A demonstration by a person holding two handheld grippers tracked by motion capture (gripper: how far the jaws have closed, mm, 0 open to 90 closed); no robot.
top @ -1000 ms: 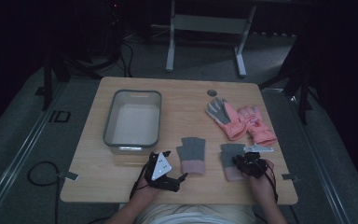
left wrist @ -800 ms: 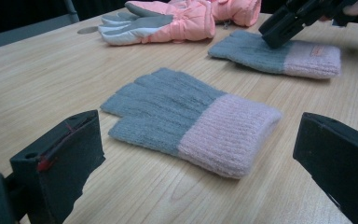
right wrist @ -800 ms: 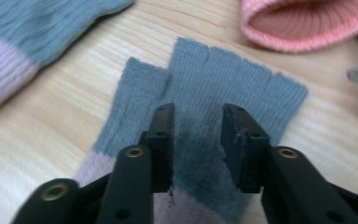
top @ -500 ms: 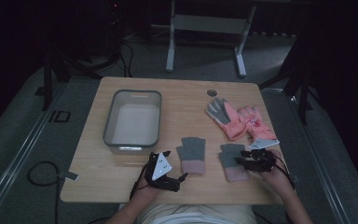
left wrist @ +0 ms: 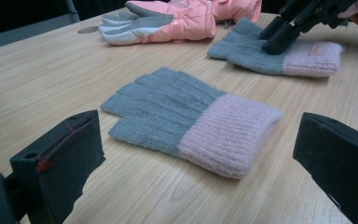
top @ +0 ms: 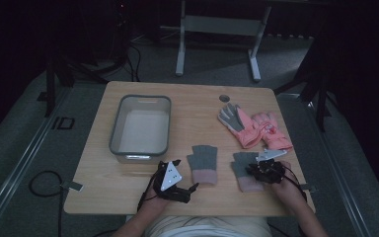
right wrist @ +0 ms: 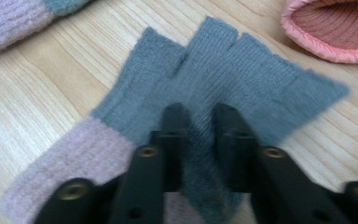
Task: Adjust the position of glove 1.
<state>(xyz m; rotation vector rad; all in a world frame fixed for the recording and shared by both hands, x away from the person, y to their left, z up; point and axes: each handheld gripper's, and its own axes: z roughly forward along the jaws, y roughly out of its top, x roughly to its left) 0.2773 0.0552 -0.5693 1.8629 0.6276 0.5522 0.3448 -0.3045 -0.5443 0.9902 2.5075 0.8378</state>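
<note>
Knit wool: right glove [right wrist: 223,88], grey hand part, pink ribbed cuff, short open finger stubs; lies flat on the table [top: 187,98] at the near right edge.
Twin glove: left glove [left wrist: 191,121], same colours, flat, just left of the right glove and apart from it.
Right gripper [right wrist: 200,114]: jaws have just been closing; now nipped on a ridge of grey knit pulled up at mid-palm of the right glove, fabric pinched between the pads.
Left gripper [top: 177,185]: jaws wide apart, nothing between them, resting near the table edge, aimed at the left glove.
Handling, judged: very light, limp, stretchy; will droop and fold when lifted; not fragile, not slippery, since knit bites well on the pads.
Where to hold, judged: a pinched fold at the palm works; the doubled cuff is thicker and would give a surer bite.
Risk, judged: thin pinch may slip out as the knit stretches.
Nearby: pink ski gloves [top: 254,126] just beyond; grey tub [top: 116,143] far left.
</note>
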